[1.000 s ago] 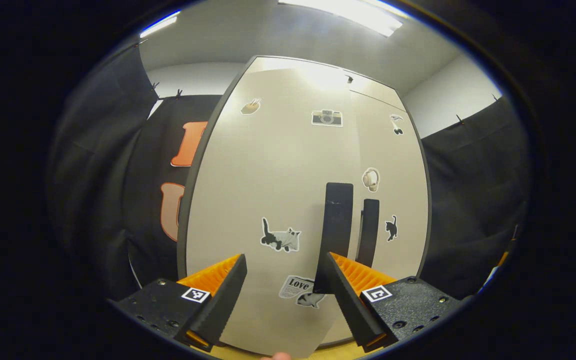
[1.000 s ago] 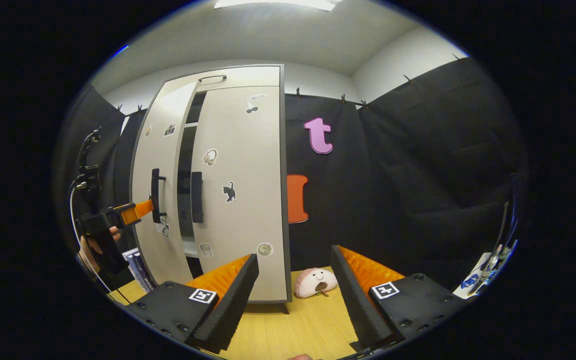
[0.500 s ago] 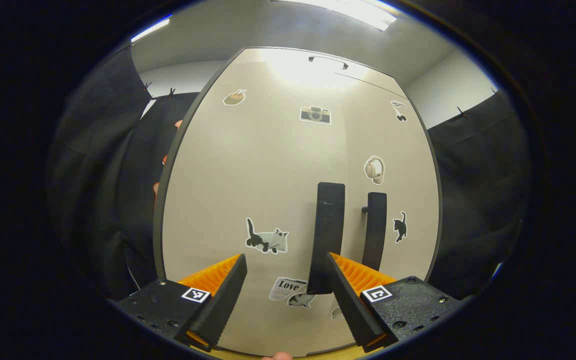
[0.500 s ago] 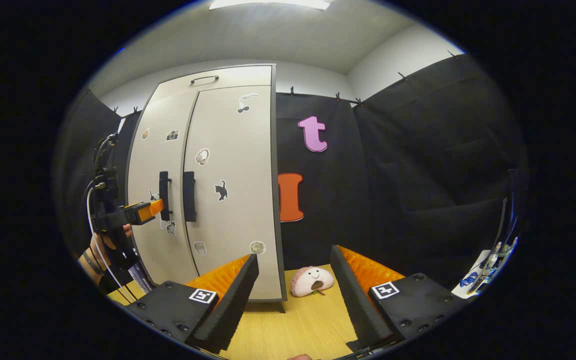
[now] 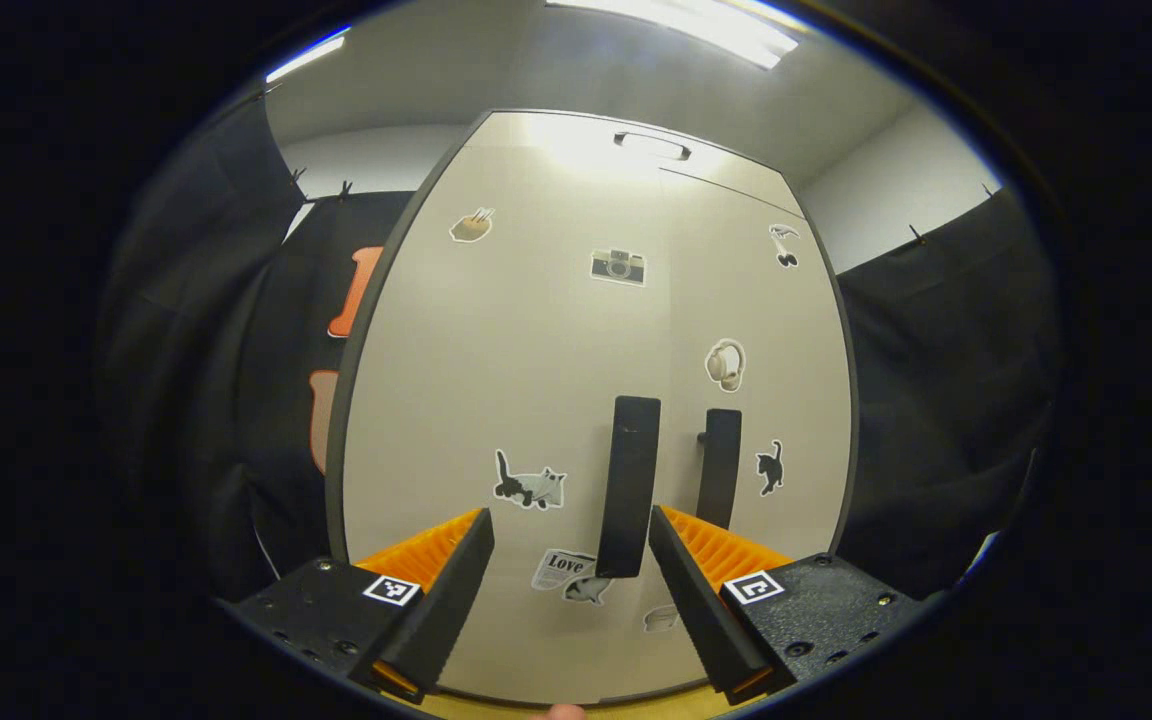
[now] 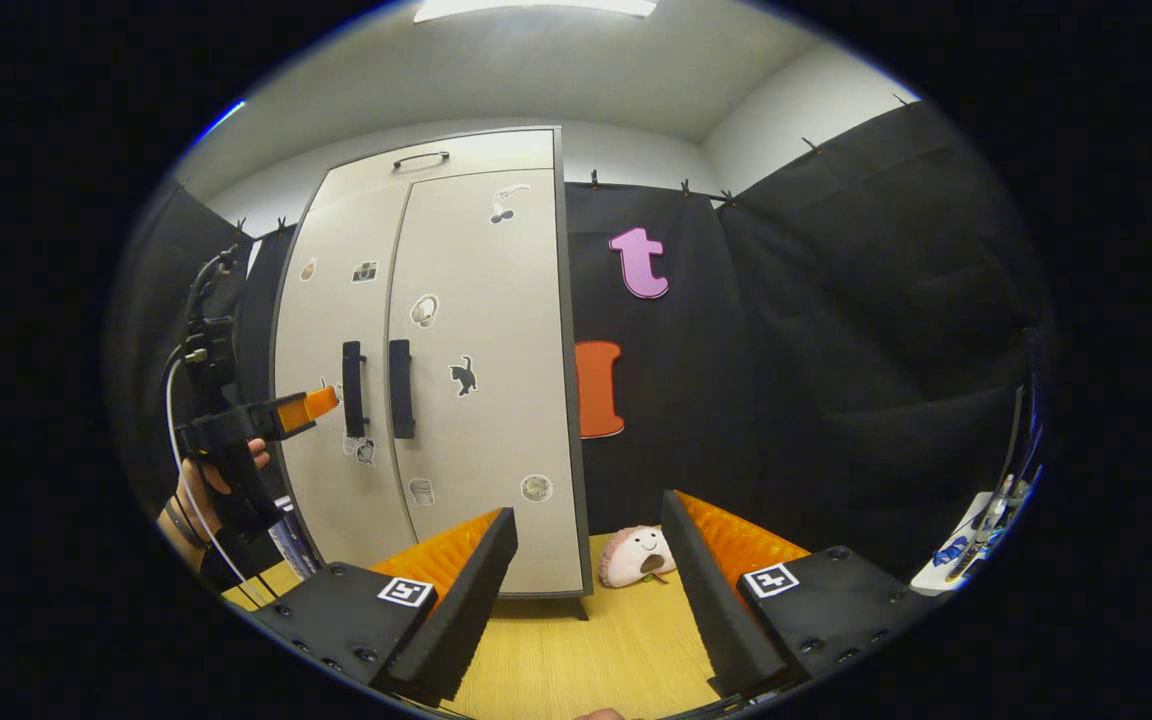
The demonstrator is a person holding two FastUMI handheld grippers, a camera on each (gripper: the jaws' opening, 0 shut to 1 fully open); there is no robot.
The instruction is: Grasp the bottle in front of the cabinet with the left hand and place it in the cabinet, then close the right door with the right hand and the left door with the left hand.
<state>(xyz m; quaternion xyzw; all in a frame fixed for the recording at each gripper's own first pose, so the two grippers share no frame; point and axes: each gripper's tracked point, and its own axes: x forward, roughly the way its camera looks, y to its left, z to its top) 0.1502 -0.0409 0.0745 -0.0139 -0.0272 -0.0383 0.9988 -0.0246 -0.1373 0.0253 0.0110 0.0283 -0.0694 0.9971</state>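
The left tongs (image 5: 566,545) are held level and spread apart, gripping nothing, and are aimed straight at the pale beige two-door cabinet (image 5: 536,350). The flat black handle of the left door (image 5: 628,485) is framed in the gap between the fingers, without being touched. In the right gripper view the left tongs (image 6: 321,403) are seen from the side, carried by a hand (image 6: 198,480) with a strap at the wrist and a cable running up from it; the fingertips are stopped just short of that handle (image 6: 353,389).

The right tongs (image 6: 586,560) are likewise splayed wide and empty, held low above the light wooden desk (image 6: 586,660), well back from the cabinet's right corner.

Both doors are seen shut flush, the left door (image 5: 516,400) and the right door (image 6: 481,380) meeting at a thin seam, with the black handle of the right door (image 6: 400,388) beside its twin. Small stickers are scattered over both fronts. The bottle cannot be seen behind the shut doors.

A pink round plush toy with a smiling face (image 6: 638,556) is lying on the desk, just beside the cabinet's right foot.
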